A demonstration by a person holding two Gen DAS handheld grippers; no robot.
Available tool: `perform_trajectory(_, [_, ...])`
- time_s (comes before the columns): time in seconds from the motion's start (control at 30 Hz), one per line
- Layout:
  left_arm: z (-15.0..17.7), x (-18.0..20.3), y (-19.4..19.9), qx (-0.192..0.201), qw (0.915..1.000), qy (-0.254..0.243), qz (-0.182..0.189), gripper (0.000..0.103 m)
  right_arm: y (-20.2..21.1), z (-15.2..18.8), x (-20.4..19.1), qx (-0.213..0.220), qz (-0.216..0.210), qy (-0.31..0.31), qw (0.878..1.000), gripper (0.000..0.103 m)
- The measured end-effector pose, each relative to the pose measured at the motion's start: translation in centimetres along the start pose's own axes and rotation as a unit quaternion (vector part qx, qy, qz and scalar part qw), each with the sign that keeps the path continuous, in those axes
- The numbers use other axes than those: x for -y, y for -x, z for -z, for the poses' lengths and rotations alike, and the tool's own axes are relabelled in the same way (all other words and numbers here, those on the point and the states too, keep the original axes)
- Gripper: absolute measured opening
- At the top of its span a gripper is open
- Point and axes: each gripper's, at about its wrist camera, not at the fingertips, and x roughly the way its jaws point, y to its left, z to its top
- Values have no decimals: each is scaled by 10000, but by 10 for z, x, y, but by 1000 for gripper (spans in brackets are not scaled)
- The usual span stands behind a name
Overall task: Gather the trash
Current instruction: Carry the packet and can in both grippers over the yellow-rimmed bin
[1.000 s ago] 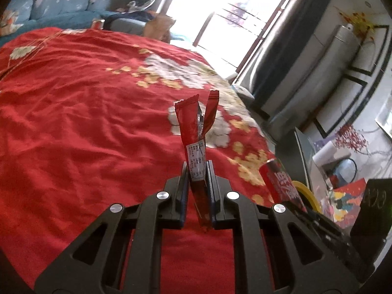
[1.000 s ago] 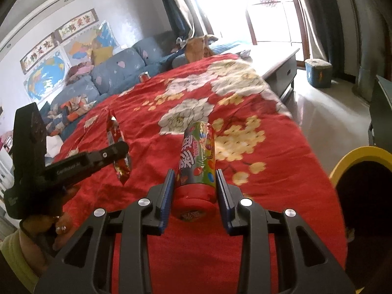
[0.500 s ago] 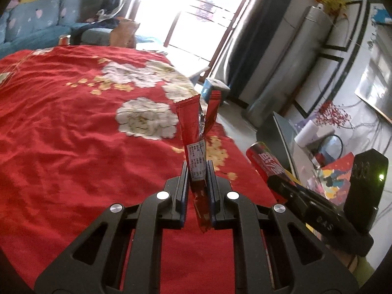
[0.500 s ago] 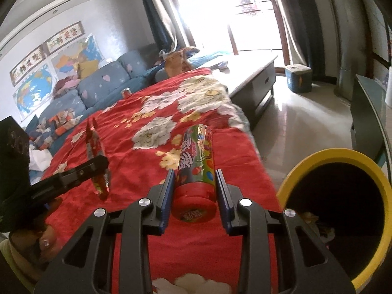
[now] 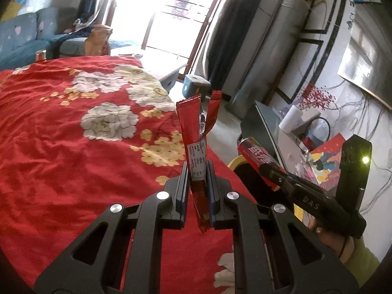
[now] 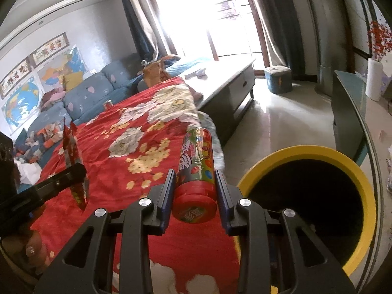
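My left gripper (image 5: pixel 197 171) is shut on a red snack wrapper (image 5: pixel 194 132), held upright above the red flowered cloth (image 5: pixel 61 159). My right gripper (image 6: pixel 194 176) is shut on a candy tube (image 6: pixel 196 161) with a red cap, held in the air left of the yellow-rimmed trash bin (image 6: pixel 316 196). The bin's dark opening lies low on the right of the right wrist view. In the left wrist view the tube (image 5: pixel 254 156) and the right gripper (image 5: pixel 269 171) appear at the right, over a bit of the bin's yellow rim (image 5: pixel 235 161). The wrapper (image 6: pixel 73 166) shows at the left of the right wrist view.
The red cloth covers a table. A blue sofa (image 6: pixel 80 98) and a small can (image 6: pixel 107 104) are beyond it. A grey coffee table (image 6: pixel 227 78), a blue stool (image 6: pixel 278 78) and a glass-topped stand (image 6: pixel 352 103) with clutter surround the tiled floor.
Both grippers have swung right toward the bin, each still holding its item. The bin has come fully into the right wrist view and is nearer.
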Motion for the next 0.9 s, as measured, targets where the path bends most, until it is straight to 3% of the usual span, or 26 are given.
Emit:
perform_trajectory(0.4, [7, 40, -15, -191, 9985, -458, 224, 8, 16, 6, 39, 116, 403, -233, 9988, 30])
perform_trajectory(0.9, [22, 100, -44, -517, 9899, -1191, 573, 8, 30, 18, 91, 162, 862, -647, 9940, 29])
